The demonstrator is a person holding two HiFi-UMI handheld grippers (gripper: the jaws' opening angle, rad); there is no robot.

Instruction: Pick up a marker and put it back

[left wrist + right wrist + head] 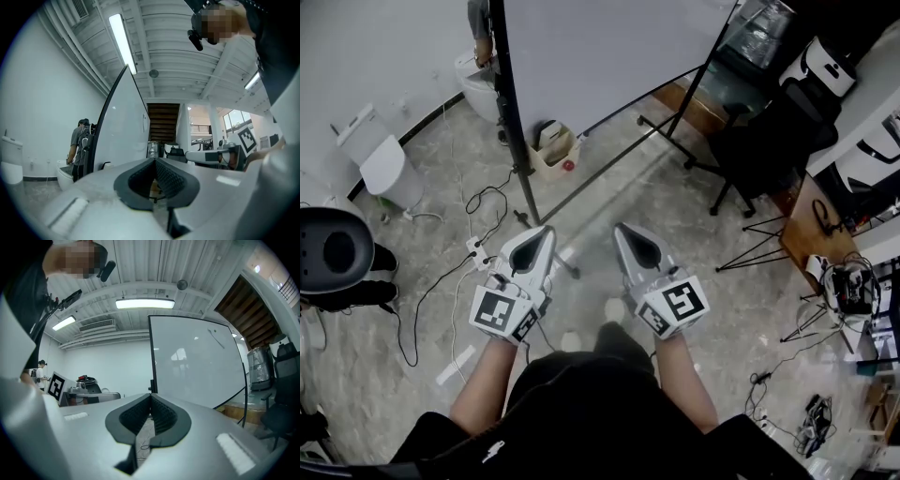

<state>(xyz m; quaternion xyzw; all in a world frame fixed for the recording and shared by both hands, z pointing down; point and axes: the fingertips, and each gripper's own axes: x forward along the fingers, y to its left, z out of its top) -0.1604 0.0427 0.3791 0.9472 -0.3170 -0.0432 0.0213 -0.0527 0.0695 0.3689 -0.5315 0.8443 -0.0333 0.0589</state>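
Claws pressed together — left claw (546, 231), right claw (622, 229) — empty, near whiteboard (600, 56)

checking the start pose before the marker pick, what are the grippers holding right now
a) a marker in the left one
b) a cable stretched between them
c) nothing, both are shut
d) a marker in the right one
c: the left gripper and the right gripper each show their jaws meeting at the tips with nothing between them.
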